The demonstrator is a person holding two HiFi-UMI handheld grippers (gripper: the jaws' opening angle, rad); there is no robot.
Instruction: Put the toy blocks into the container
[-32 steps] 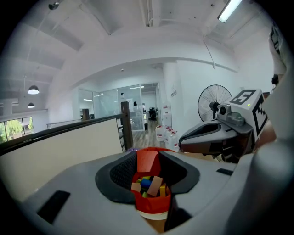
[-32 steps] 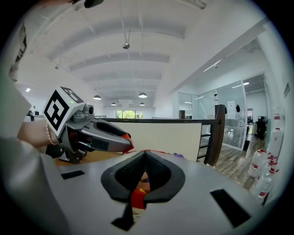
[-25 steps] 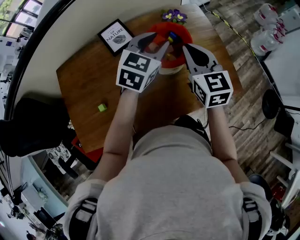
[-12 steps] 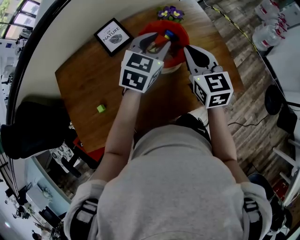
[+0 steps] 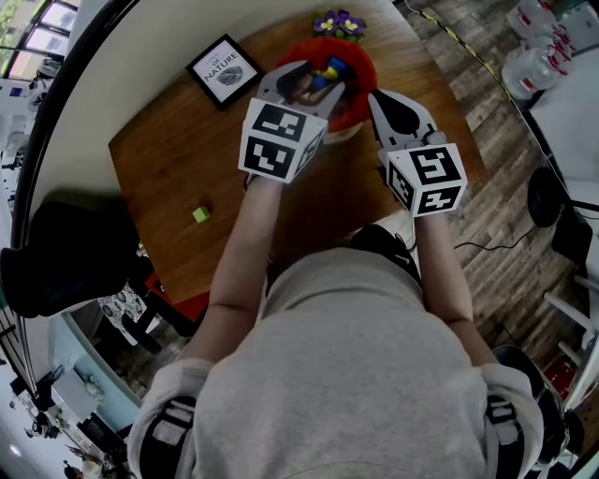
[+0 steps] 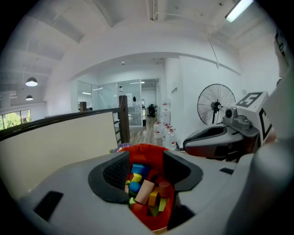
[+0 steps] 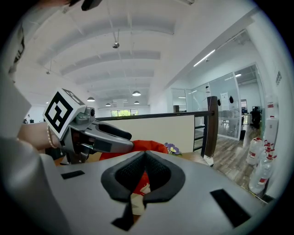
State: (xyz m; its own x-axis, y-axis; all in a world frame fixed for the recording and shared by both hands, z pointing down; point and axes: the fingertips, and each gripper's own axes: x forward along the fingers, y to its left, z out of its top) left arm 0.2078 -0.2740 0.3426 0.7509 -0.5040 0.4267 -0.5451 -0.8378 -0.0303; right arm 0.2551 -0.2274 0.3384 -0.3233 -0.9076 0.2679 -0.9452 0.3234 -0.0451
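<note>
- The left gripper (image 6: 146,170) is released: in the left gripper view its two dark pads stand well apart with nothing gripped between them.
- It hangs over the red container (image 6: 154,153), which fills the lower middle of that view between the jaws.
- Inside the container lie toy blocks (image 6: 146,190) heaped together: blue, yellow, orange, green, a pale pink bar and a red cylinder.
- The right gripper (image 7: 144,158) is clenched: its pads meet at the tips and nothing shows between them; the container's red rim shows through the small gap below.
- In the head view the container (image 5: 360,65) sits at the top centre of the frame on a round wooden table (image 5: 178,159), with the left gripper (image 5: 304,82) above its near-left edge and the right gripper (image 5: 379,101) just beside its right edge.
- One green block (image 5: 200,214) lies alone on the table at the left of the frame, well apart from the container.
- A framed print (image 5: 223,70) lies in the upper left of the tabletop, and purple flowers (image 5: 340,23) sit beyond the container at the top edge.
</note>
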